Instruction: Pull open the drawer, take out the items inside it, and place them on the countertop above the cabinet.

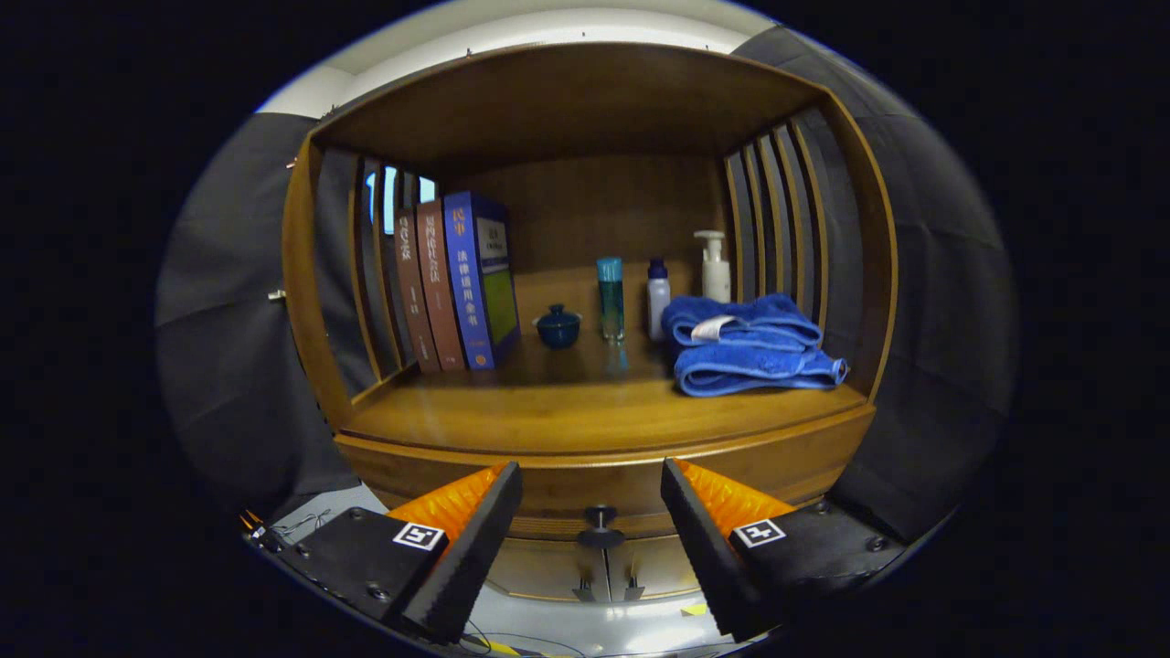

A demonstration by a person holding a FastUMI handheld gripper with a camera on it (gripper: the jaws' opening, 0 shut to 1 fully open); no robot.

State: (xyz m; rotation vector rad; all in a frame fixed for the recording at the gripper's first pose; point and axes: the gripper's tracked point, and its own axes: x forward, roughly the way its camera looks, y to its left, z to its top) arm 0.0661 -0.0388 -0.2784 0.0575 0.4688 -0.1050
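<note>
Wooden cabinet (585,457) against dark booth cloth, open shelf above, drawer below.

Countertop (548,416): bare along its near edge. Far left, three upright books (452,283). Middle, a small blue lidded cup (558,326), a teal bottle (610,297), a small white bottle (658,297). Far right, a pump bottle (715,265) behind a folded blue towel (749,345).

Drawer (594,503): shut, its front just under the countertop edge. Contents hidden.

Knob (600,525): dark, round, centred on the drawer front, stem pointing straight out toward the camera.

Gripper (592,530): fingers spread wide, holding nothing. Left finger (475,539) and right finger (699,539) stand either side of the knob, neither touching it.

Key relation: the knob lies dead ahead, between the fingertips and slightly beyond them. Judged next step: advance a little, close on the knob, pull straight back toward the near side.
</note>
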